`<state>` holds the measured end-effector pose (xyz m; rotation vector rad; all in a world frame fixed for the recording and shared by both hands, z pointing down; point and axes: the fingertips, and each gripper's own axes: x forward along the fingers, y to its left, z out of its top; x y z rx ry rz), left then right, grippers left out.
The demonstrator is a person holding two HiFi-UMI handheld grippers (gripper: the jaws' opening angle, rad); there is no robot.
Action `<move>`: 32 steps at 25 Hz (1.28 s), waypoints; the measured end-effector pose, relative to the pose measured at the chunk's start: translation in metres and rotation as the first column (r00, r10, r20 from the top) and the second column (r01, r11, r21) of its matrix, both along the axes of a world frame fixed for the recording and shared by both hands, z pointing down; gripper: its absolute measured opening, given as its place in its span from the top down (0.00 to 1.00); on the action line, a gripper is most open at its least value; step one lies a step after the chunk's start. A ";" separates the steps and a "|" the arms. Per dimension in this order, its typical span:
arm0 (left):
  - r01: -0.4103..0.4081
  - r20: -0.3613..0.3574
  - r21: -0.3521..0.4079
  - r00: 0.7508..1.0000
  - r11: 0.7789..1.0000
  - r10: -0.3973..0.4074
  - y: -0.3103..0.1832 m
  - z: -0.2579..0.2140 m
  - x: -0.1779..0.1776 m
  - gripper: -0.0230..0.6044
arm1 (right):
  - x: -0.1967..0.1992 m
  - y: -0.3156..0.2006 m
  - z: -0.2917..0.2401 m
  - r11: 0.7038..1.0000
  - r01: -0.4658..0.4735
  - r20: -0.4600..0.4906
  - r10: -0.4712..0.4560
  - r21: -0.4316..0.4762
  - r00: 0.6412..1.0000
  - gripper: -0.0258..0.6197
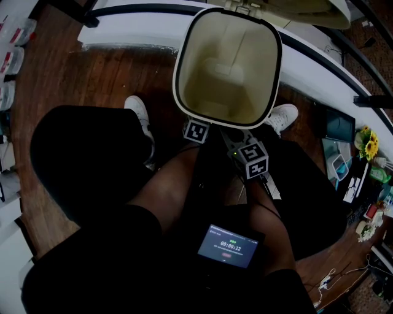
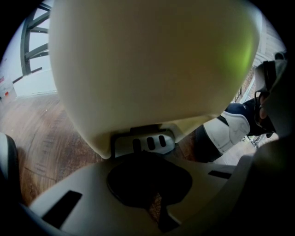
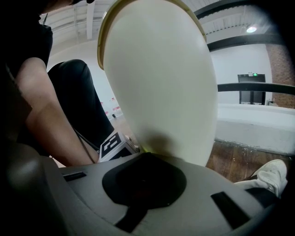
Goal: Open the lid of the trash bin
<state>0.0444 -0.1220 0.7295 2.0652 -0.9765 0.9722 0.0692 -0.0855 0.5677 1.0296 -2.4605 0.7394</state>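
The cream trash bin (image 1: pixel 227 67) stands between the person's feet with its mouth uncovered and nothing inside; its lid (image 1: pixel 295 9) is tipped up at the far side. Both grippers are low at the bin's near wall, their tips hidden under the rim in the head view. My left gripper (image 1: pixel 196 130) shows only its marker cube there. In the left gripper view its shut jaws (image 2: pixel 150 159) reach the grey foot pedal (image 2: pixel 145 143) under the bin's wall (image 2: pixel 152 64). My right gripper (image 1: pixel 253 159) is shut, its tips (image 3: pixel 145 156) against the bin's side (image 3: pixel 161 83).
White shoes (image 1: pixel 138 110) (image 1: pixel 282 116) flank the bin on a dark wood floor. A white curved ledge (image 1: pixel 123 30) runs behind it. A lit timer screen (image 1: pixel 228 245) rests on the person's lap. A cluttered desk with yellow flowers (image 1: pixel 369 145) is at the right.
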 end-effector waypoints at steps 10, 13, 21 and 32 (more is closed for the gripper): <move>-0.010 0.004 0.004 1.000 1.000 0.010 0.002 -0.005 -0.001 0.94 | 0.000 0.001 -0.003 1.000 -0.002 -0.010 0.002 0.006 1.000 0.93; -0.014 0.008 0.009 1.000 1.000 0.014 0.003 -0.007 -0.001 0.94 | 0.000 0.002 -0.004 1.000 0.001 -0.015 -0.001 0.007 1.000 0.93; -0.020 -0.002 0.019 1.000 1.000 0.020 0.004 -0.012 0.000 0.94 | -0.002 0.005 -0.005 1.000 0.009 -0.025 -0.009 0.006 1.000 0.93; -0.065 0.001 0.071 0.998 0.995 0.065 0.004 -0.022 -0.001 0.93 | -0.008 0.011 -0.006 1.000 0.023 -0.039 -0.023 0.005 0.999 0.93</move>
